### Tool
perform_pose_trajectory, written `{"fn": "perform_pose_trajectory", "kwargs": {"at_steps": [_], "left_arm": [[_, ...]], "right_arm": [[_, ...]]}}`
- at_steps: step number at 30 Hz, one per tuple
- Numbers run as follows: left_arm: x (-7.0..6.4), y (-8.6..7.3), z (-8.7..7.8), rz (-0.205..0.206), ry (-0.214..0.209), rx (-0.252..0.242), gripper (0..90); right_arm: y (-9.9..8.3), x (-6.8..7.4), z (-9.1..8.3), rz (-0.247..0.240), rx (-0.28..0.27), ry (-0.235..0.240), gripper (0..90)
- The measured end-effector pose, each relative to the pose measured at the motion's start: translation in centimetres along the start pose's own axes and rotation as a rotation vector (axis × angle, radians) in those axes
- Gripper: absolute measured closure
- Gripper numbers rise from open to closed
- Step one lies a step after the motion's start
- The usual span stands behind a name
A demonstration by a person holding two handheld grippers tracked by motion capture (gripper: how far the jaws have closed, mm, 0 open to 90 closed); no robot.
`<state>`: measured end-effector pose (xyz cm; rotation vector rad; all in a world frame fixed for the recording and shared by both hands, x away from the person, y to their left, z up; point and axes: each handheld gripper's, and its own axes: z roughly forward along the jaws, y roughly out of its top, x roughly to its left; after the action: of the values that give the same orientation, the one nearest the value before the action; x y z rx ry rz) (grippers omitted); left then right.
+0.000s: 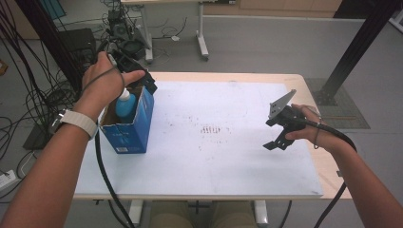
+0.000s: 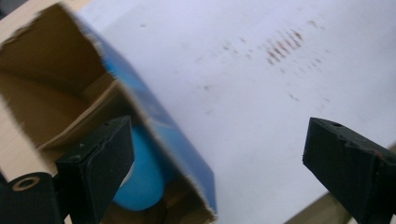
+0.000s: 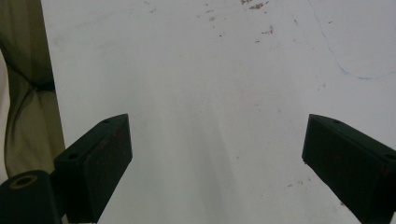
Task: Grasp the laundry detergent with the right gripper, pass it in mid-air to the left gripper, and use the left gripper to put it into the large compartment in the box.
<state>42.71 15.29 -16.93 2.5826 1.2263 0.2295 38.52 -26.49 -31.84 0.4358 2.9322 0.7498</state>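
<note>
A blue bottle (image 1: 126, 105) with a white cap stands inside an open blue cardboard box (image 1: 135, 124), directly below the left hand-held gripper (image 1: 142, 78). In the left gripper view the bottle's rounded blue body (image 2: 140, 179) shows just past the left jaw, inside the box's brown interior, and the box's torn blue wall (image 2: 163, 135) runs between the two jaws. That hand-held gripper hovers over the box's open top with its jaws spread wide, gripping nothing; the left hand (image 1: 104, 80) wraps around its body and a cable trails down past the forearm. The box sits on the white sheet (image 1: 228, 142) that covers the counter (image 1: 311, 90), toward the side of the left hand-held gripper. Well apart from the box, the right hand-held gripper (image 1: 278, 137) hangs above the bare sheet, a grey plate on top, its jaws also wide apart and empty. Faint reddish specks (image 1: 209, 129) mark the sheet between the two hand-held grippers.
</note>
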Motion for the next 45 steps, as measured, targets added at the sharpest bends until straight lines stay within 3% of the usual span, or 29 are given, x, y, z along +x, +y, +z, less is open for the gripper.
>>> {"fn": "perform_pose_trajectory", "kwargs": {"at_steps": [6,12,18,29,36,45], "left_arm": [[-2.9,1.5,0.8,0.15,-0.027,0.041,8.0],[-5.9,2.5,2.1,0.276,-0.05,0.065,8.1],[-8.2,3.3,3.4,0.35,-0.07,0.091,8.3],[-11.0,4.4,5.2,0.431,-0.088,0.121,8.6],[-11.7,4.9,6.1,0.443,-0.097,0.123,8.6],[-11.4,5.0,6.1,0.431,-0.09,0.116,8.8]], "right_arm": [[0.0,-0.1,-0.3,0.011,-0.007,-0.003,8.7],[0.0,-0.1,-0.5,0.009,-0.008,-0.005,8.6],[0.1,-0.1,-0.6,0.011,-0.009,-0.008,8.7],[0.0,-0.2,-0.9,0.013,-0.016,-0.015,8.6],[-0.2,-0.3,-1.0,0.017,-0.017,-0.016,8.6],[-0.1,-0.2,-0.8,0.016,-0.017,-0.015,8.6]]}}
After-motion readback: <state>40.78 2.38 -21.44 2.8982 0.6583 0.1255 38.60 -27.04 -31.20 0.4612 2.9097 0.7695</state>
